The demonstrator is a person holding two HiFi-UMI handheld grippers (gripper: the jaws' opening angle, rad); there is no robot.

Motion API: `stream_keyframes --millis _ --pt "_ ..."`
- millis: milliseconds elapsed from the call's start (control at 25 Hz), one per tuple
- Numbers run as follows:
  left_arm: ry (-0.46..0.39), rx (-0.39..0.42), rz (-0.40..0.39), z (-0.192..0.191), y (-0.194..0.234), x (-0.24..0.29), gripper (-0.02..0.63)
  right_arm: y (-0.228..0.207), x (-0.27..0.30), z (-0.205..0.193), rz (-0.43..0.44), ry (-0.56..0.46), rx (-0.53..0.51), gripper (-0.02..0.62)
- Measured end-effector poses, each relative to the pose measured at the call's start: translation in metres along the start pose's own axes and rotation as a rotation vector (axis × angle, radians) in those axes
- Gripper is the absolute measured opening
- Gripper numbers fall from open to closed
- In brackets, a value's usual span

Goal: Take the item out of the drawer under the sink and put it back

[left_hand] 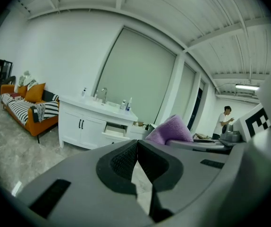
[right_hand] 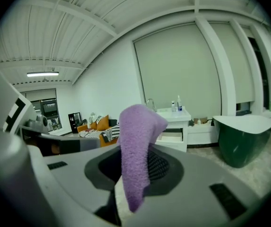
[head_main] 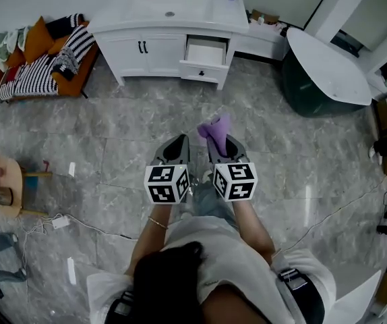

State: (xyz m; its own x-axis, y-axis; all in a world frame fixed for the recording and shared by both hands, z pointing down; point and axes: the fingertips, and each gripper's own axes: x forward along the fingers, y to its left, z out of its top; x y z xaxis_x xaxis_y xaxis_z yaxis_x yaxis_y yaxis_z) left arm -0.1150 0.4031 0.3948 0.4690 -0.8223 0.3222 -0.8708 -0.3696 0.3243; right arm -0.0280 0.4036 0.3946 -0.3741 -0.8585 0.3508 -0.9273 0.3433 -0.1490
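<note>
My right gripper is shut on a purple towel, which sticks up and forward between its jaws. Beside it, my left gripper is shut and holds nothing; its pads meet. The purple towel shows to its right in the left gripper view. The white sink cabinet stands well ahead across the floor. Its drawer under the sink is pulled open, and is also seen as the open drawer and drawer in the gripper views. Both grippers hang over the marble floor, far from the cabinet.
An orange sofa with striped cushions stands left of the cabinet. A dark green bathtub sits at its right. A small round wooden table is at the far left, with cables on the floor nearby. A person stands far off at the right.
</note>
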Motion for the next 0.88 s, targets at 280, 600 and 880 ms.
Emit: stream_keyframes --millis 280,600,880 --pt "0.001 -0.005 0.006 0.024 -0.001 0.06 0.005 -0.047 0.042 0.024 -0.007 0.008 0.003 0.098" --pt "0.016 -0.016 0.025 0.04 -0.009 0.121 0.005 -0.098 0.078 0.047 0.009 0.027 -0.002 0.098" --pt "0.015 -0.023 0.048 0.052 -0.015 0.164 0.005 -0.133 0.104 0.062 0.029 0.031 -0.027 0.098"
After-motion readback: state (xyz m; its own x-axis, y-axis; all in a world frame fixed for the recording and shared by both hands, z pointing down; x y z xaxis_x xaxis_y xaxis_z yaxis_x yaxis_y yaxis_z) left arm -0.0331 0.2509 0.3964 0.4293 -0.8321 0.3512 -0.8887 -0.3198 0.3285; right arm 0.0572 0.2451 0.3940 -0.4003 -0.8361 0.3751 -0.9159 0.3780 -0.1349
